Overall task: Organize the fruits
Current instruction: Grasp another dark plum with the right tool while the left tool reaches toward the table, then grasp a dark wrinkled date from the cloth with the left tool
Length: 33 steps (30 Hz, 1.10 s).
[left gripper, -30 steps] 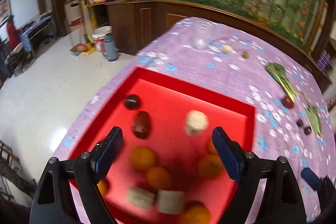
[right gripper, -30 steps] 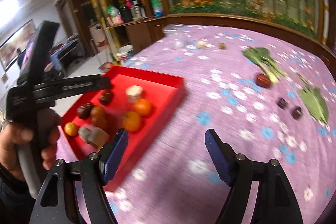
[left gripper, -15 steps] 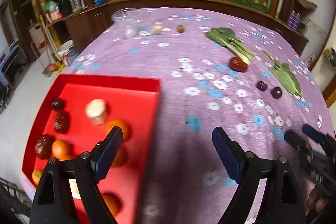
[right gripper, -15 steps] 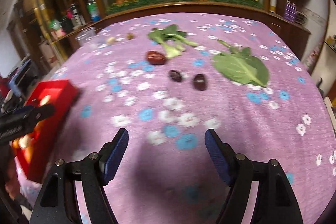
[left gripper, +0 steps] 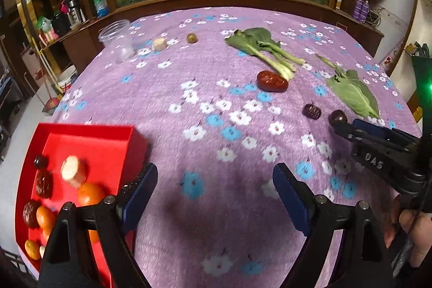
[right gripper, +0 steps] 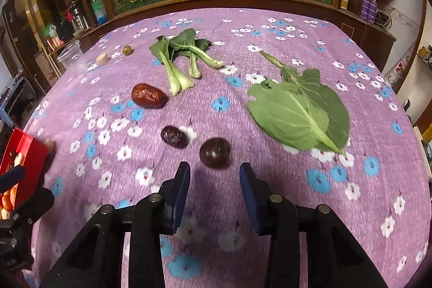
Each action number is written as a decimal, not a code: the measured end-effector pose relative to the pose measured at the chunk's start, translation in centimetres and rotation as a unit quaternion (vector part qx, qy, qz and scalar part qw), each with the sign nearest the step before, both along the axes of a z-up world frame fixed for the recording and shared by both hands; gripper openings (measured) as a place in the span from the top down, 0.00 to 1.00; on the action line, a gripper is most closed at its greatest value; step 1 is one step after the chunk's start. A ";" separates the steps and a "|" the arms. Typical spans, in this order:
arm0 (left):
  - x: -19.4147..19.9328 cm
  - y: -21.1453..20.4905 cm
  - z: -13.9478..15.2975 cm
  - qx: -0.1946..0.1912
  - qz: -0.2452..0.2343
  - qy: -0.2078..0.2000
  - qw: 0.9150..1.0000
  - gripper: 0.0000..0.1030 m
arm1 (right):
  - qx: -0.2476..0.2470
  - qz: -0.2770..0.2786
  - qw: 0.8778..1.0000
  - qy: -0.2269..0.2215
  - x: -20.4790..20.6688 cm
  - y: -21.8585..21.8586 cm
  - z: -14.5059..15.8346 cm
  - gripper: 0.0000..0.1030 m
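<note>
A red tray [left gripper: 89,131] at the lower left holds oranges, dark fruits and pale chunks. My left gripper [left gripper: 216,180] hangs open over bare cloth just right of the tray. On the purple cloth lie a red date [right gripper: 148,95], a dark wrinkled fruit [right gripper: 174,136] and a dark round plum [right gripper: 215,152]. The jaws of my right gripper [right gripper: 214,174] are closing, with nothing between them. The plum sits just beyond its tips. The left wrist view shows the plum [left gripper: 337,116] at the right gripper's [left gripper: 348,126] tips.
Bok choy [right gripper: 178,56] and a big green leaf [right gripper: 299,109] lie farther back on the cloth. A small green fruit [right gripper: 127,50], a pale chunk [right gripper: 103,58] and a clear plastic cup [left gripper: 116,42] stand near the far left edge. A wooden ledge borders the table.
Both views swung right, from over the tray to the cloth. The right jaws narrowed, and the plum now lies just ahead of them. The left jaws kept their width.
</note>
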<state>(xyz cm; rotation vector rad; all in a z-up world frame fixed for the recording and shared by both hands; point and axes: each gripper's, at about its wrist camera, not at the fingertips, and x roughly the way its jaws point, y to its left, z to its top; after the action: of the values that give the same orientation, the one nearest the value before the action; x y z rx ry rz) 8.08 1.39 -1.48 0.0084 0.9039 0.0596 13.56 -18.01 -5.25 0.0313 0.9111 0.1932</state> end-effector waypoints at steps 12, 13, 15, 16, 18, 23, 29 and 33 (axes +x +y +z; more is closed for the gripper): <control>4.3 -3.1 -0.6 -0.016 -0.020 -0.003 1.000 0.16 | 0.015 -0.002 1.000 0.008 1.6 -1.0 -0.9 0.77; 4.9 -3.8 -0.8 -0.017 -0.025 -0.002 1.000 0.16 | 0.022 -0.008 1.000 0.007 1.4 -1.5 -0.9 0.77; 5.8 -5.1 -1.3 -0.022 -0.036 -0.002 0.999 0.16 | 0.035 -0.024 0.999 0.001 1.1 -2.7 -0.7 0.77; 6.2 -5.8 -1.5 -0.021 -0.041 -0.002 0.999 0.16 | 0.041 -0.031 0.999 -0.003 1.0 -3.3 -0.6 0.77; 7.0 -7.0 -2.0 -0.023 -0.050 -0.006 0.998 0.16 | 0.049 -0.049 0.997 -0.016 0.7 -4.5 -0.1 0.77; 8.3 -9.0 -2.9 -0.025 -0.068 -0.021 0.997 0.17 | 0.091 -0.078 0.992 -0.035 0.7 -7.0 0.5 0.77; 10.1 -10.0 -4.7 -0.014 -0.064 -0.001 0.998 0.40 | 0.123 -0.071 0.990 -0.027 0.9 -7.6 0.1 0.77; 10.2 -10.3 -4.5 -0.015 -0.075 -0.011 0.997 0.64 | 0.134 -0.063 0.989 -0.023 1.0 -7.6 -0.2 0.77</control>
<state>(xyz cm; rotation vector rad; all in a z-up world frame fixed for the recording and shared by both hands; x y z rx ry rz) 18.28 -8.94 -6.02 0.0479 0.8793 -0.0938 14.52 -25.56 -5.42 0.3318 0.8301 0.1965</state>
